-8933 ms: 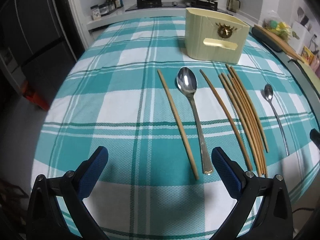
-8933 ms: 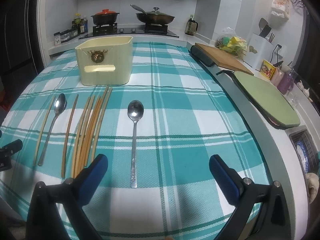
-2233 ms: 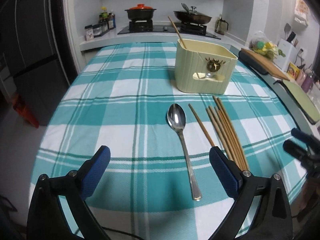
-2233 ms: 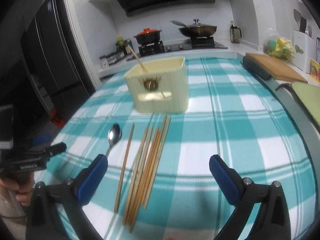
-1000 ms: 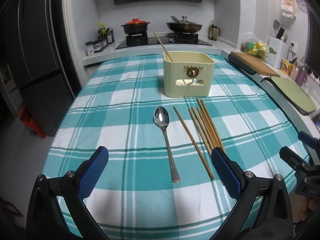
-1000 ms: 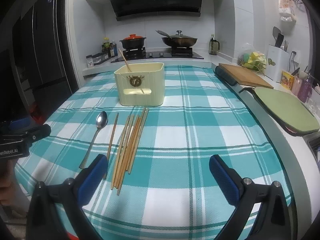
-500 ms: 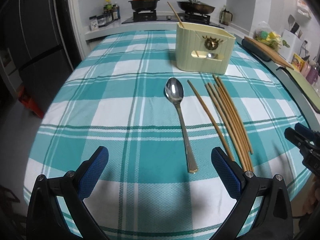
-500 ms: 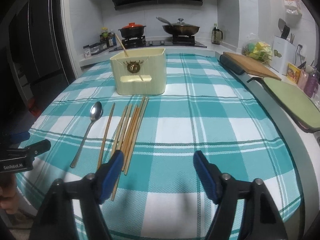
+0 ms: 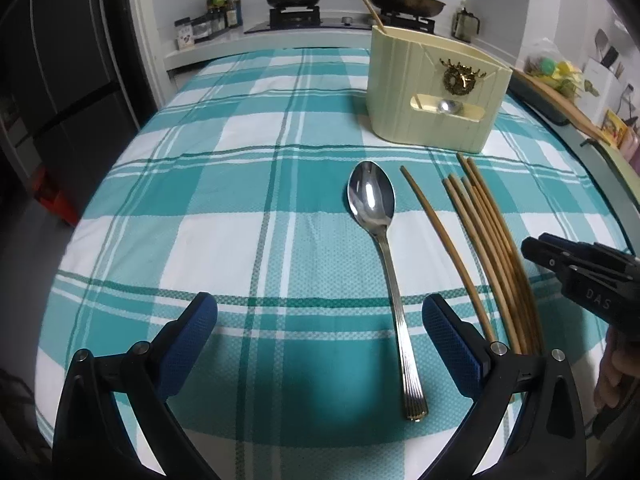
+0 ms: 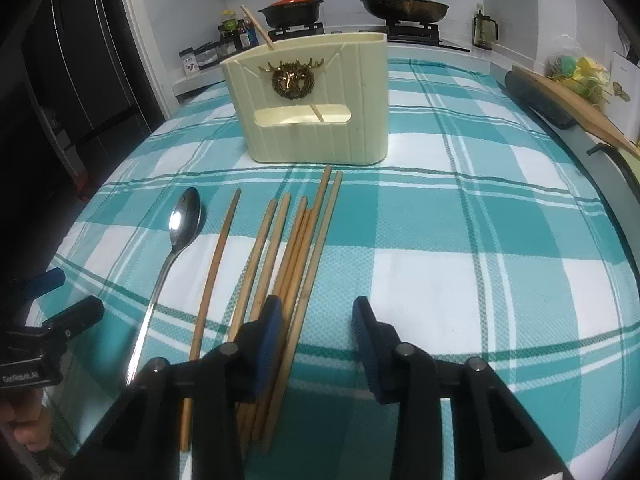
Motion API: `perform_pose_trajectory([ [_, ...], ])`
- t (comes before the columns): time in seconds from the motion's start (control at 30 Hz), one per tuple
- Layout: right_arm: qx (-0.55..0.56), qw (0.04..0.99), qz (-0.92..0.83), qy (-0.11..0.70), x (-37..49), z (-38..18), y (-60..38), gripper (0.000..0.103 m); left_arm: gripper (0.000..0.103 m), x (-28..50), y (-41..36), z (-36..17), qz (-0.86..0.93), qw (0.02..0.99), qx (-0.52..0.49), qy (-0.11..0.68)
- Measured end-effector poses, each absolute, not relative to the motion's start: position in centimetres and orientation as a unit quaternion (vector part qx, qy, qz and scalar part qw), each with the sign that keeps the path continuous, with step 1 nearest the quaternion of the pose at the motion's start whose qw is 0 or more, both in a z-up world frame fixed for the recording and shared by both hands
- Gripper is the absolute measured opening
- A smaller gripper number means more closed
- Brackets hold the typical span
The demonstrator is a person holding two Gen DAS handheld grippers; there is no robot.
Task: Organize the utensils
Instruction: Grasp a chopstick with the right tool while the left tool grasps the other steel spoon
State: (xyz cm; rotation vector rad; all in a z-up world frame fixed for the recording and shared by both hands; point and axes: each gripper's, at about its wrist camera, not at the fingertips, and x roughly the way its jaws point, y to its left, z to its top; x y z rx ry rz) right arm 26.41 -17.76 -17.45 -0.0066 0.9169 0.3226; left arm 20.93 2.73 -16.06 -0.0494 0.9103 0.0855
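Hovering over chopsticks on the plaid worktop.
Right gripper (image 10: 316, 330) jaws part-open above the chopstick bundle (image 10: 294, 240), grasping nothing; left gripper (image 9: 320, 344) jaws wide, empty. Spoon (image 9: 380, 240) lies left of the bundle, before the cream holder (image 10: 312, 100).

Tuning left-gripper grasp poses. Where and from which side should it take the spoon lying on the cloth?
Probably grip the spoon at the straight ribbed handle, near the end closest to the left gripper, coming from above with fingers across its width. It lies flat, bowl towards the cream utensil holder. The lone chopstick to its right leaves some room.
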Motion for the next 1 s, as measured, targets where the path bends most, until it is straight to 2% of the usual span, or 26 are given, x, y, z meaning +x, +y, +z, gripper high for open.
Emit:
perform_pose_trajectory([
  [0.07, -0.003, 0.878, 0.159, 0.451, 27.6, -18.2, -17.3, 0.027, 0.102, 21.1, 2.7, -16.3, 0.042, 0.896, -0.024, 0.442],
  [0.13, -0.008, 0.871, 0.159, 0.464, 28.4, -18.8, -16.9, 0.024, 0.102, 21.1, 2.6, -16.6, 0.042, 0.894, -0.024, 0.446],
  [0.47, -0.072, 0.871, 0.143, 0.464, 29.7, -19.2, -15.2, 0.022, 0.102, 21.5, 2.4, -17.8, 0.047, 0.887, -0.020, 0.459],
  [0.57, -0.071, 0.873, 0.128, 0.466, 29.6, -19.1, -15.6, 0.014, 0.102, 21.5, 2.6, -17.9, 0.049, 0.887, -0.019, 0.459],
  [0.8, -0.076, 0.870, 0.104, 0.476, 27.2, -18.9, -17.2, 0.014, 0.102, 22.8, 3.1, -18.4, 0.037, 0.884, -0.037, 0.465],
  [1.0, -0.057, 0.865, 0.131, 0.482, 27.2, -18.9, -18.4, 0.019, 0.102, 26.1, 1.4, -19.4, 0.043, 0.878, -0.003, 0.476],
])
